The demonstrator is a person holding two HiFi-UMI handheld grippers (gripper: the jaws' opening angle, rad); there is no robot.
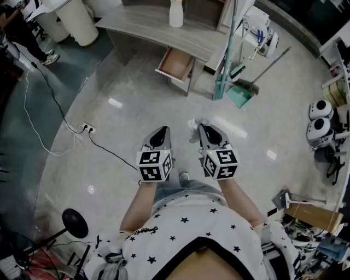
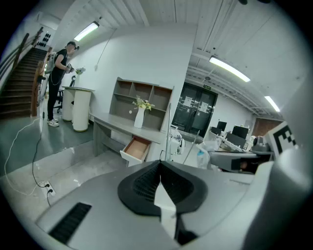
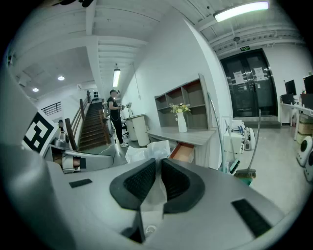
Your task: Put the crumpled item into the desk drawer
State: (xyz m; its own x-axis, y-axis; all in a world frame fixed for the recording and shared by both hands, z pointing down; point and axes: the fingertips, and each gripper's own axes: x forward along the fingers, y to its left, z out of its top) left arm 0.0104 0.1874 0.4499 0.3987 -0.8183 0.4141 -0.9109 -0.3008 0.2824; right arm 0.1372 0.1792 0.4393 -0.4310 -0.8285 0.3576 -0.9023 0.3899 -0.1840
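Observation:
A crumpled white item (image 1: 194,127) sticks out of my right gripper (image 1: 203,129), which is shut on it, held above the floor. In the right gripper view the crumpled item (image 3: 146,151) bulges past the jaws of the right gripper (image 3: 159,165), which pinch its lower part. My left gripper (image 1: 160,132) hangs beside it to the left, shut and empty; in its own view the left gripper (image 2: 160,164) has its jaws together. Ahead stands the grey desk (image 1: 142,24) with its wooden drawer (image 1: 175,63) pulled open. The drawer (image 2: 136,148) (image 3: 183,152) shows in both gripper views.
A white vase (image 1: 176,13) stands on the desk. A broom and green dustpan (image 1: 240,92) lean right of the drawer. A power strip (image 1: 86,128) with cables lies on the floor at left. White bins (image 1: 76,22) and a person (image 2: 58,83) are at the far left.

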